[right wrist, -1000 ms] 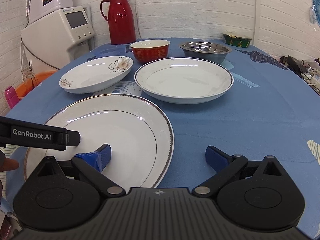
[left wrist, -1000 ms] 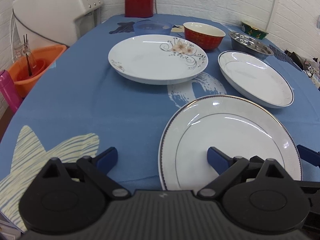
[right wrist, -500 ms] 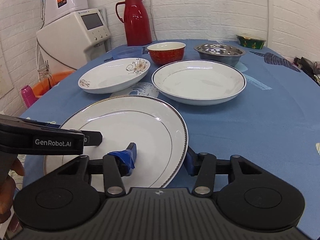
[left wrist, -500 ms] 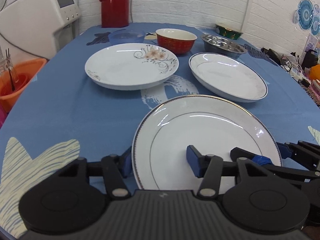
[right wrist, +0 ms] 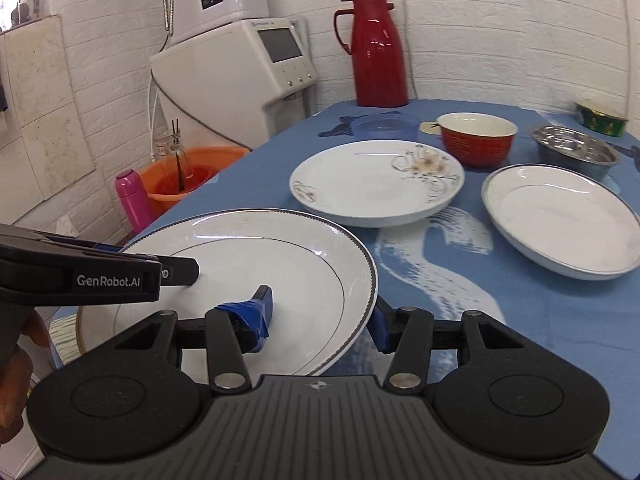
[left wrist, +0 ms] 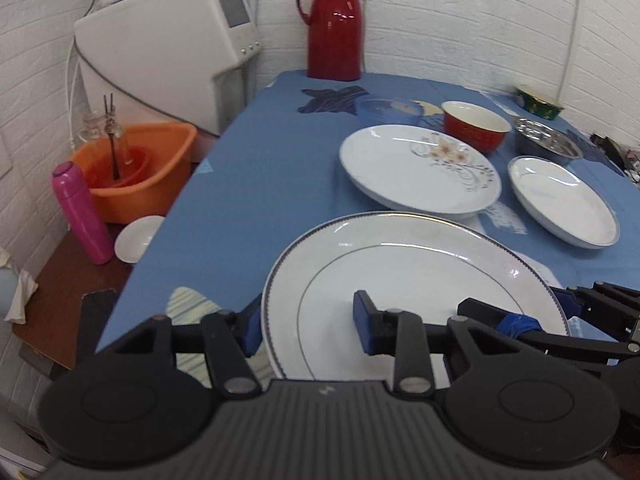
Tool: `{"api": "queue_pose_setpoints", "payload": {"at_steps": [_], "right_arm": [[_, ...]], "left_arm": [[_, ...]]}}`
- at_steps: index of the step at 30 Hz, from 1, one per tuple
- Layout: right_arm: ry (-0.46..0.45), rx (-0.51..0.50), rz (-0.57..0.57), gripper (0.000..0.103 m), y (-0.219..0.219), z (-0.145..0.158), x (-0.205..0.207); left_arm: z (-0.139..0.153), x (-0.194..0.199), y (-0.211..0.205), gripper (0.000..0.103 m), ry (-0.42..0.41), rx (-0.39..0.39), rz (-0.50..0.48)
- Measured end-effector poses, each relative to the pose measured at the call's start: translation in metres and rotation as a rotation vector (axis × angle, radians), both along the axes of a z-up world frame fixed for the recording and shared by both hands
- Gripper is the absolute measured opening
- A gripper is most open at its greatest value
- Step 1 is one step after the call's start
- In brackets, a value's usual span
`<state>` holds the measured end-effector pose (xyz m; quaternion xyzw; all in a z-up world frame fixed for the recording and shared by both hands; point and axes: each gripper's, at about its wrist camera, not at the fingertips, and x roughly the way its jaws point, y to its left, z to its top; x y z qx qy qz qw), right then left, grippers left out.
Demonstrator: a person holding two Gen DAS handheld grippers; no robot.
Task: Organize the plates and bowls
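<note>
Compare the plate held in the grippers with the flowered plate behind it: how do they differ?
The gold-rimmed plate is gripped at opposite rims by the left hand-held gripper and right hand-held gripper; the flowered plate lies untouched on the table. The gold-rimmed plate is plain with thin rings and sits nearest; the flowered plate has a floral print and lies farther back. Both are white and round.

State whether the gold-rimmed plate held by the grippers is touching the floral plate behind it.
Apart. The right wrist view shows blue tablecloth between the gold-rimmed plate and the floral plate; their rims do not meet.
</note>
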<state>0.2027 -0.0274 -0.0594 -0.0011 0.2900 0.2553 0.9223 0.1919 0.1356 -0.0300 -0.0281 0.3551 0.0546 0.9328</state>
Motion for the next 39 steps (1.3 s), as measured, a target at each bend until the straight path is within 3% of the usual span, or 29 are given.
{"api": "queue_pose_setpoints", "payload": {"at_steps": [5,14,15,16,17,19,22,26,28,32,39], "right_arm": [[0.009,-0.047,0.014,0.037,0.020,-0.011,0.015],[0.004,-0.073,0.013,0.041,0.015,-0.012,0.019],[0.012,-0.073,0.030,0.041,0.014,-0.012,0.019],[0.022,-0.071,0.046,0.039,0.012,-0.010,0.019],[0.038,-0.070,0.045,0.040,0.009,-0.008,0.020],[0.027,-0.050,-0.014,0.040,-0.003,0.003,0.020],[-0.083,-0.042,-0.084,0.042,-0.020,0.031,0.032],[-0.155,-0.137,-0.089,0.043,-0.019,0.055,0.098],[-0.118,-0.178,-0.093,0.043,-0.019,0.052,0.137],[0.003,-0.220,-0.100,0.043,-0.020,0.035,0.189],[0.120,-0.234,-0.061,0.044,-0.011,0.009,0.213]], "left_arm": [[-0.019,0.016,0.025,0.031,0.019,-0.056,0.028],[-0.027,0.019,0.026,0.032,0.006,-0.120,0.002],[-0.028,0.017,0.027,0.039,0.007,-0.128,-0.009],[-0.028,0.016,0.027,0.066,0.014,-0.135,-0.026],[-0.027,0.013,0.027,0.072,0.008,-0.141,-0.030],[-0.019,0.009,0.030,0.072,-0.030,-0.128,-0.011],[0.002,0.016,0.039,0.076,-0.090,-0.123,-0.005],[0.032,0.073,0.044,0.076,-0.127,-0.120,-0.068],[0.037,0.110,0.043,0.076,-0.112,-0.123,-0.098],[0.021,0.180,0.041,0.076,0.029,-0.189,-0.165],[-0.006,0.219,0.035,0.076,0.125,-0.212,-0.153]]}}
